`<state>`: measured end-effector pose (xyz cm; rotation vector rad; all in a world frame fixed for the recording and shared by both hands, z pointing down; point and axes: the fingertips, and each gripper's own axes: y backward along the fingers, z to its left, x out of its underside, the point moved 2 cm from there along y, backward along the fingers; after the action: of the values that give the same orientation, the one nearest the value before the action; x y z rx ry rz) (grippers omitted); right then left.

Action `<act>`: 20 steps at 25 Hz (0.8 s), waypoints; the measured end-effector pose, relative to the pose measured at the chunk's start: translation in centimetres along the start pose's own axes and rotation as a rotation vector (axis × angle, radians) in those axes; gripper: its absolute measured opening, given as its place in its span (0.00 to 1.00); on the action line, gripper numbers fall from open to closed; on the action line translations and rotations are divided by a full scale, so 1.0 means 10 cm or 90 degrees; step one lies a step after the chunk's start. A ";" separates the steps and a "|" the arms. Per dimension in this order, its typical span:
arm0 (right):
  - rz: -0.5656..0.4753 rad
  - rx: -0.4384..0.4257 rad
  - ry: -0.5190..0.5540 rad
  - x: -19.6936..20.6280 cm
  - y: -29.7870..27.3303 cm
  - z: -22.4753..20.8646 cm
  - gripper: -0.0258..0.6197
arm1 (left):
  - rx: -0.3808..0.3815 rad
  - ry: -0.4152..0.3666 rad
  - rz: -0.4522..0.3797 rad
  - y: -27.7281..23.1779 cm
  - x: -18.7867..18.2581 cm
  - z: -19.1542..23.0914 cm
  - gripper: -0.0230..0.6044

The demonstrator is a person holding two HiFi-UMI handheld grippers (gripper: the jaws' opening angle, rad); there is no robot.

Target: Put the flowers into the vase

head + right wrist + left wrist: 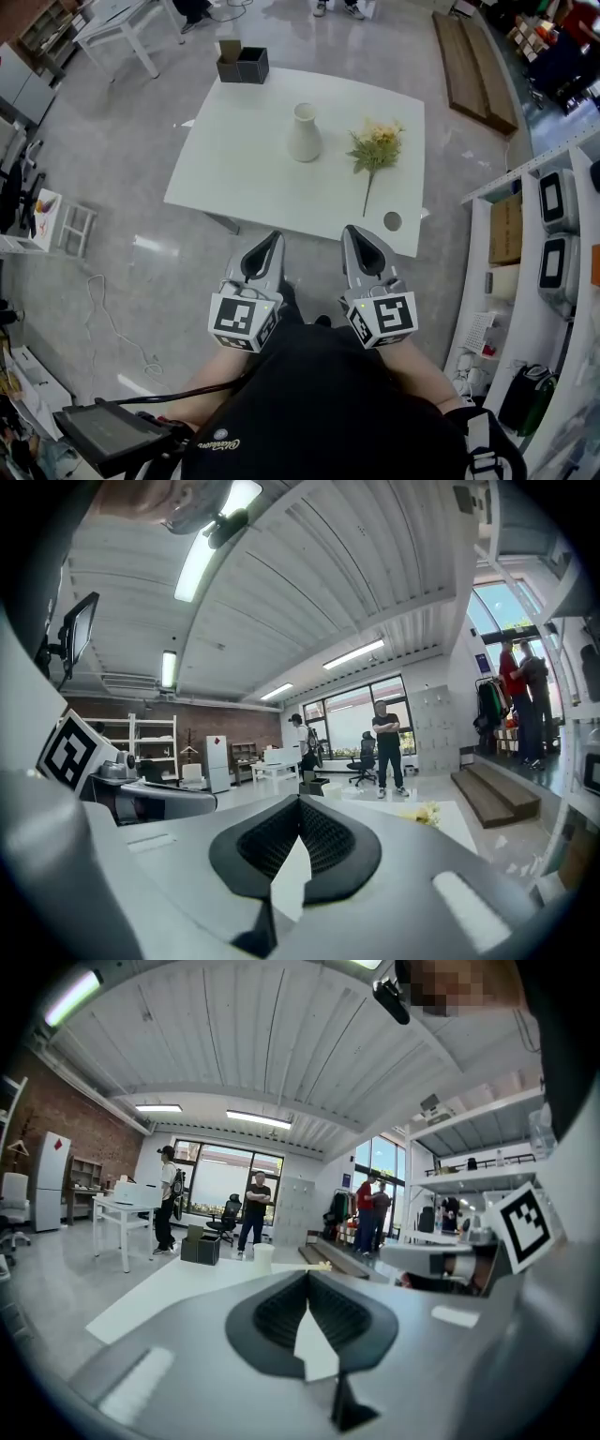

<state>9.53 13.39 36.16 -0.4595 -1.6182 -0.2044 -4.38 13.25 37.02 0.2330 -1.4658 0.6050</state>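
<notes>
A white vase [304, 133] stands upright near the middle of the white table [244, 169]. A bunch of yellow flowers [376, 148] lies flat to its right, stem toward me. My left gripper [272, 236] and right gripper [352, 231] are held side by side close to my body, just short of the table's near edge, pointing at it. Both are shut with nothing between the jaws. In the left gripper view the gripper [307, 1277] faces the vase [263, 1255] far off. From the right gripper [300, 801] the flowers [424, 812] show ahead to the right.
A black box [243, 66] sits at the table's far edge. A small round disc [393, 221] lies near the front right corner. White shelving [544, 234] lines the right side, and wooden steps [473, 70] lie beyond. People [253, 1211] stand past the table.
</notes>
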 end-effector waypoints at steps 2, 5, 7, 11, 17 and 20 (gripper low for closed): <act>-0.002 0.014 -0.004 -0.04 -0.33 -0.07 0.04 | 0.012 -0.005 0.000 -0.26 -0.08 0.25 0.05; -0.007 0.041 -0.010 -0.16 -0.81 -0.14 0.04 | 0.042 -0.013 0.001 -0.65 -0.27 0.60 0.05; -0.006 0.058 -0.016 -0.24 -1.10 -0.14 0.04 | 0.067 -0.007 0.008 -0.85 -0.36 0.80 0.05; 0.001 0.089 -0.027 -0.30 -1.51 -0.19 0.04 | 0.102 -0.012 0.028 -1.22 -0.41 1.07 0.05; 0.024 0.100 -0.037 -0.23 -1.75 -0.38 0.04 | 0.133 -0.011 0.053 -1.60 -0.35 1.03 0.05; 0.034 0.115 -0.043 -0.18 -1.76 -0.55 0.04 | 0.148 -0.010 0.069 -1.73 -0.29 0.94 0.05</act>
<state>7.38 -4.96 37.39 -0.3737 -1.6718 -0.0022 -3.48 -6.59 38.89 0.3421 -1.4288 0.8649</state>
